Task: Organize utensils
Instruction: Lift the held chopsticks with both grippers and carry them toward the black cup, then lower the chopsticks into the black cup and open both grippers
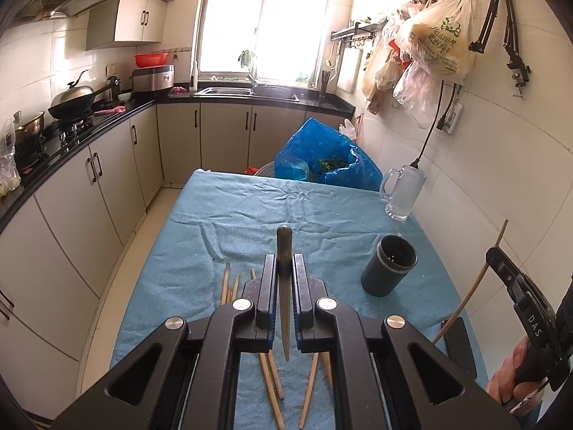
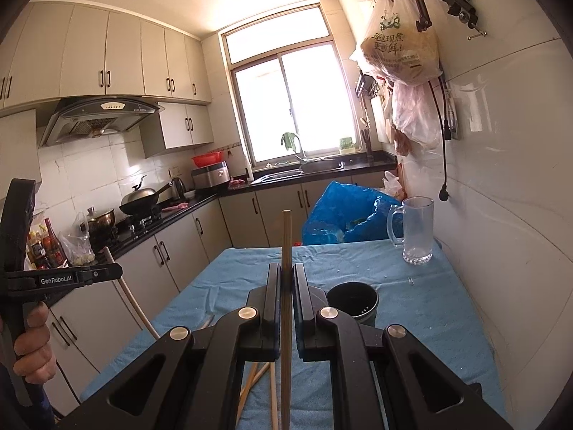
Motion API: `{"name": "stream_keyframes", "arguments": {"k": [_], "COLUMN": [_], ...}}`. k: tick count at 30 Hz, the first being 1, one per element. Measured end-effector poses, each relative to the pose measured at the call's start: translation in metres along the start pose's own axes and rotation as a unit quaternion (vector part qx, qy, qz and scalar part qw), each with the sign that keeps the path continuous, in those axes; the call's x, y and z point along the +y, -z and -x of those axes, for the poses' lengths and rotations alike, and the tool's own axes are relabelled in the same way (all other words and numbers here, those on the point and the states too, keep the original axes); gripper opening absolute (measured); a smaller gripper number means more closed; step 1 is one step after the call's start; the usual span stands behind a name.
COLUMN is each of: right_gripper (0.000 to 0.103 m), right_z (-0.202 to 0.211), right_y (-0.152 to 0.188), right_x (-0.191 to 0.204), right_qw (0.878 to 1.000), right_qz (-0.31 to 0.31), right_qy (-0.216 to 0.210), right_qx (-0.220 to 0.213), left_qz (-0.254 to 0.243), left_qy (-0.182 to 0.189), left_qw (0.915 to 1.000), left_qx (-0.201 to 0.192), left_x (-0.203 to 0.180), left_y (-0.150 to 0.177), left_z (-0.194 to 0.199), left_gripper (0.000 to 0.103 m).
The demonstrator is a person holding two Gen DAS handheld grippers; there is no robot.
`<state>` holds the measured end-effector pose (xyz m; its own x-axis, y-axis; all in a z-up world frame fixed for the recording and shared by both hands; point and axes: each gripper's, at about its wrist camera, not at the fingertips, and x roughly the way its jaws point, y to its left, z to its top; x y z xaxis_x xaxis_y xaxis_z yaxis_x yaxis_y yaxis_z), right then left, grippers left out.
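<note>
Above the blue cloth (image 1: pixel 222 215), the left gripper (image 1: pixel 284 265) is pinching one chopstick (image 1: pixel 284 286); the right gripper (image 2: pixel 285 276) is clamping another chopstick (image 2: pixel 285 251), left of the dark cup (image 2: pixel 352 302).

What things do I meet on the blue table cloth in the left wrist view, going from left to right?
Loose chopsticks → left tongs, shut on one chopstick → dark holder cup → glass mug → right tongs, holding another chopstick.

"GenRobot.AI" is printed in white on the left gripper (image 2: pixel 283 279)'s black handle. "DAS" is read on the right gripper (image 1: pixel 496 251). Chinese characters are printed on the hanging plastic bag (image 2: pixel 401 50).
</note>
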<state>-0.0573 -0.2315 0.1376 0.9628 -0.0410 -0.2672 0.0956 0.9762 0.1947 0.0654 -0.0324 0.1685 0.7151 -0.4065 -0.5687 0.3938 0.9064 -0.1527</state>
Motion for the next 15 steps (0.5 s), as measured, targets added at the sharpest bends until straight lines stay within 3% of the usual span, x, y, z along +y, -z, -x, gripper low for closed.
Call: {"name": "stream_keyframes", "arguments": {"k": [15], "right_gripper": [0.006], "right_z": [-0.004], "right_y": [-0.024], "right_x": [-0.021], "right_qw": [1.000], "right_qz": [-0.014], "right_qy": [0.009], "right_qx": [-0.005], "left_qz": [-0.026], "left_qy": [0.014], "left_qw": [0.9995], "left_qx": [-0.008], "left_x": [-0.032], "left_y": [-0.031], "left_z": [-0.001], "left_gripper": [0.007]}}
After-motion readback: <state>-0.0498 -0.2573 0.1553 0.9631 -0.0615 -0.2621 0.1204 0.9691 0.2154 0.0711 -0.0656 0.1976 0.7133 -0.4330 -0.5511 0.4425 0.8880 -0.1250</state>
